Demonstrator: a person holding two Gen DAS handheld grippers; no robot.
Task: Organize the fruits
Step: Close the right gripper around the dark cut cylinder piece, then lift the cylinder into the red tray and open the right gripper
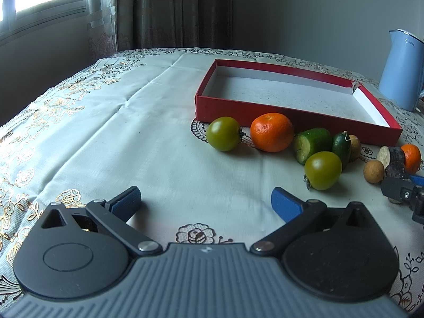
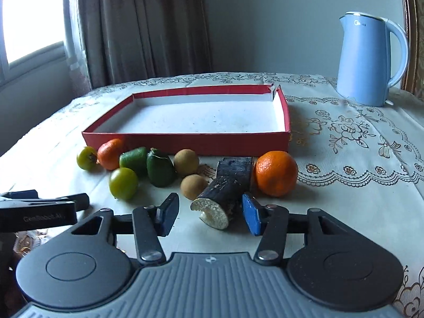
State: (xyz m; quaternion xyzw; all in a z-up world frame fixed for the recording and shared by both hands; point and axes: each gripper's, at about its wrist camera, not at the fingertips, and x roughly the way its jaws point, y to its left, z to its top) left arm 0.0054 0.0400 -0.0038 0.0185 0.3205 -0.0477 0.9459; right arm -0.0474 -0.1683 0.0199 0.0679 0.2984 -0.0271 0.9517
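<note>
Straddling cane piece (image 2: 224,189), right gripper (image 2: 210,213) gapes wide, nothing clamped. Left gripper (image 1: 205,202) also spread, empty, short of fruit. Fruits lie on cloth before empty red box (image 2: 185,143). Risk: closing jaws nudge cane, knocking orange (image 2: 277,172) or longan (image 2: 193,186) rolling.

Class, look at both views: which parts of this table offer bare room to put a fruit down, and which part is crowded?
Free: inside the red box, and the cloth left of it. Crowded: the strip along the box's near wall, from the green tomato to the orange.
</note>
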